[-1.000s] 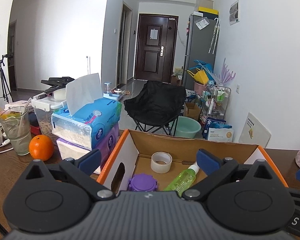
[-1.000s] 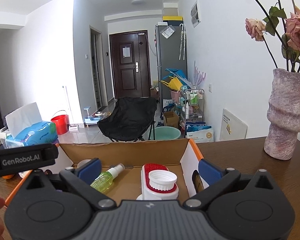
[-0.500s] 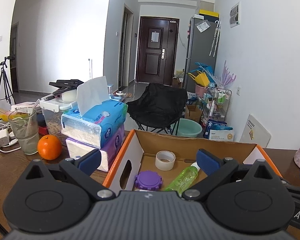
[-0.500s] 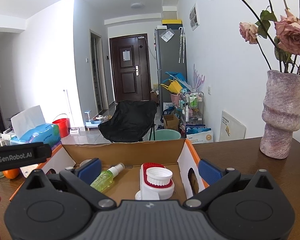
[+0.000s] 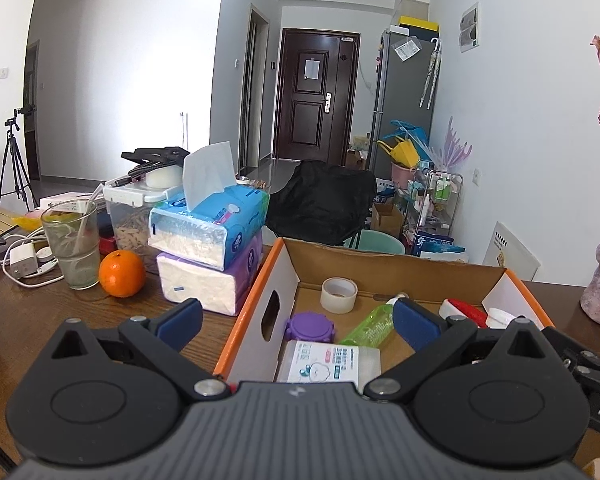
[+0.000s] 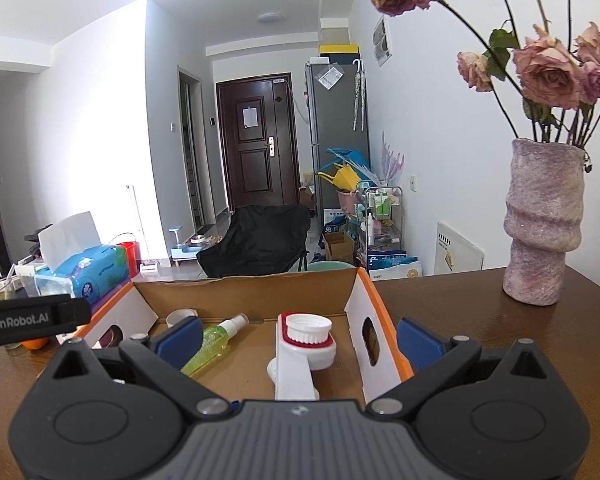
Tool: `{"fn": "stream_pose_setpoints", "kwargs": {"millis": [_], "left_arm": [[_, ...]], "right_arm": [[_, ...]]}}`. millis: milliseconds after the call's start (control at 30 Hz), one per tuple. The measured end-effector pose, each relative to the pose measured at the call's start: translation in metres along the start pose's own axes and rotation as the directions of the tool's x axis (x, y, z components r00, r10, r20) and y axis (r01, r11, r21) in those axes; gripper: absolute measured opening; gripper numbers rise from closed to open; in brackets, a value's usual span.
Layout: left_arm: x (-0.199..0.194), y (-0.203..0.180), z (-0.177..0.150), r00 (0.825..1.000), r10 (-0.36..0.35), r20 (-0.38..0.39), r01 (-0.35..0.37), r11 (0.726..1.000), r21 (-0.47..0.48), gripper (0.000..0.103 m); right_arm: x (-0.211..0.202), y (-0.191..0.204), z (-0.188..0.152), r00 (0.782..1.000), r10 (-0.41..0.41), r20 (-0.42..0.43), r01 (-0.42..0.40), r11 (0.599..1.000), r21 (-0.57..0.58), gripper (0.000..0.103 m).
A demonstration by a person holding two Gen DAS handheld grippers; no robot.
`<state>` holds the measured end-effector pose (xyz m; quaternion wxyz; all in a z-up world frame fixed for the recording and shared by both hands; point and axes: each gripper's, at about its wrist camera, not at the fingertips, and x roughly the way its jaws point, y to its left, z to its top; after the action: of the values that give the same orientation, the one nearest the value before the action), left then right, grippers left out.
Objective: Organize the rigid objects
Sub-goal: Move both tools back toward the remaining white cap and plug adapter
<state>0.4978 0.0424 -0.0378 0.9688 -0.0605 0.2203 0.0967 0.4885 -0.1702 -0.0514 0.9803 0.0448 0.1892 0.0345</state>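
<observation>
Holding both grippers spread wide and empty, I keep my left gripper (image 5: 296, 316) over the near left end of the cardboard box (image 5: 396, 266) and my right gripper (image 6: 298, 338) over its near right end. Nearest inside the box lies a white wipes pack (image 5: 329, 361), with a purple lid (image 5: 310, 326) just behind it. A green spray bottle (image 6: 212, 346) lies on its side mid-box, and a red-and-white capped container (image 6: 306, 340) lies toward the box's right wall. A tape roll (image 5: 339, 294) sits near the box's far wall. Left of the box stand stacked tissue packs (image 5: 210, 248) and an orange (image 5: 122, 273); well right of it, a vase (image 6: 542, 224)
</observation>
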Motion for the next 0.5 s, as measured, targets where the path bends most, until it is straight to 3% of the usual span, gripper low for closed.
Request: {"fn": "stream_pose_setpoints", "kwargs": {"millis": [500], "left_arm": [[-0.045, 0.019, -0.02, 1.0, 0.008, -0.016, -0.008, 1.0, -0.012, 0.103]], "right_arm": [[-0.056, -0.013, -0.017, 0.999, -0.02, 0.034, 0.019, 0.999, 0.044, 0.103]]}}
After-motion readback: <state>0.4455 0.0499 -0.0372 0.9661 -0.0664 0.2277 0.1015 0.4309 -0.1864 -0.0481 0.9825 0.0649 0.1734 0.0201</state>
